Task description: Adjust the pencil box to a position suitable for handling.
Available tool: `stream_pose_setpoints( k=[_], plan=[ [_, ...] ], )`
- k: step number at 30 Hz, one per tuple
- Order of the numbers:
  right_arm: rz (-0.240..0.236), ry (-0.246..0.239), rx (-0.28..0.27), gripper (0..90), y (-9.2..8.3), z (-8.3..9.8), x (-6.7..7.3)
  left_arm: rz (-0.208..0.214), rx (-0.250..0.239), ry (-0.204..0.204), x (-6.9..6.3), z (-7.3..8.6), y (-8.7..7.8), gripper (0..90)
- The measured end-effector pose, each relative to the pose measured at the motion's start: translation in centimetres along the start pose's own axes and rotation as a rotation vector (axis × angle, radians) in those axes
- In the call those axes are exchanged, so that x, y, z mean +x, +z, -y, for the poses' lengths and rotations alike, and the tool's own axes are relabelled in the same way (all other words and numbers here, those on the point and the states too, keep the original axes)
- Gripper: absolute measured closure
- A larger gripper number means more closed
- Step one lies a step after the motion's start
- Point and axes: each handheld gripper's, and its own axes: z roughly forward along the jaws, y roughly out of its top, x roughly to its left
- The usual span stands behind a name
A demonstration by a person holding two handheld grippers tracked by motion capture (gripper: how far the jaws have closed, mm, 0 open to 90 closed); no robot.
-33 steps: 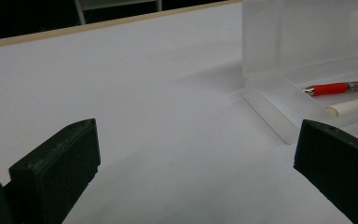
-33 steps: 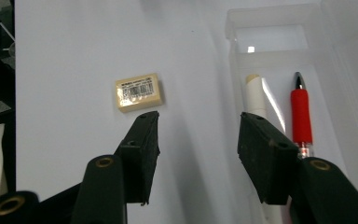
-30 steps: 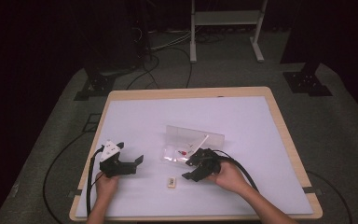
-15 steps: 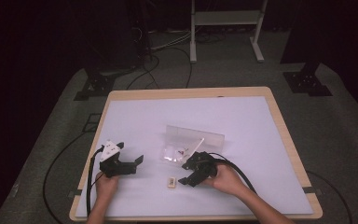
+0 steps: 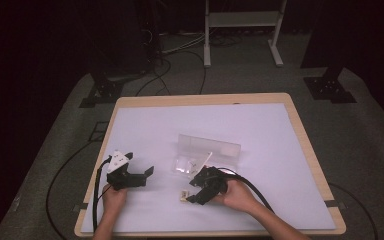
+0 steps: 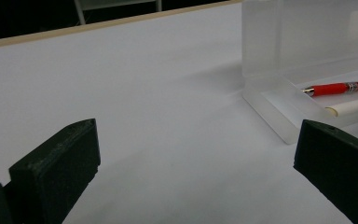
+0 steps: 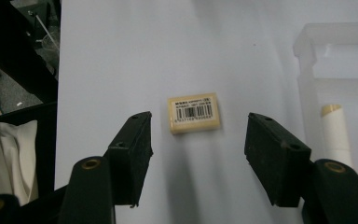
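Over on the left of the bench (image 5: 145, 125), the left gripper (image 5: 148, 171) sits low on the white surface, well to the left of the clear plastic case (image 5: 215, 147), and its jaws are spread wide with nothing between them. In the left gripper view those two black jaws frame bare white bench, and beyond the right one the open case (image 6: 279, 60) stands with a red pen (image 6: 340, 87) and a white stick-shaped thing (image 6: 354, 106) lying in its shallow tray. Moving right in the high view, the small cream eraser (image 5: 184, 195) lies flat on the bench, in front of the case and a little to its left, nearer the person's edge. Right beside it is the right gripper (image 5: 192, 192), tipped down toward it from the person's right hand (image 5: 238, 195). The right gripper view looks straight down on the eraser (image 7: 194, 112), barcode label facing up, sitting just past the jaw tips and roughly centred in the gap. Those jaws have just been opening and now stand well apart, touching nothing; the eraser lies free, not between the pads. At the right edge of that view is the case (image 7: 335, 56), with the white stick's tan-tipped end (image 7: 332, 112) inside it.
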Motion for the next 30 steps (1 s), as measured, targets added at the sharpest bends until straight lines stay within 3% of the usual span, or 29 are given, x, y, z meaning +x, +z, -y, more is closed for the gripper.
stream_pose_setpoints(
  k=[30],
  plan=[
    [-0.003,-0.029,0.029,42.2,2.5,-1.0,0.3,0.003,-0.004,-0.003,0.0,0.0,0.0,0.0]
  ],
)
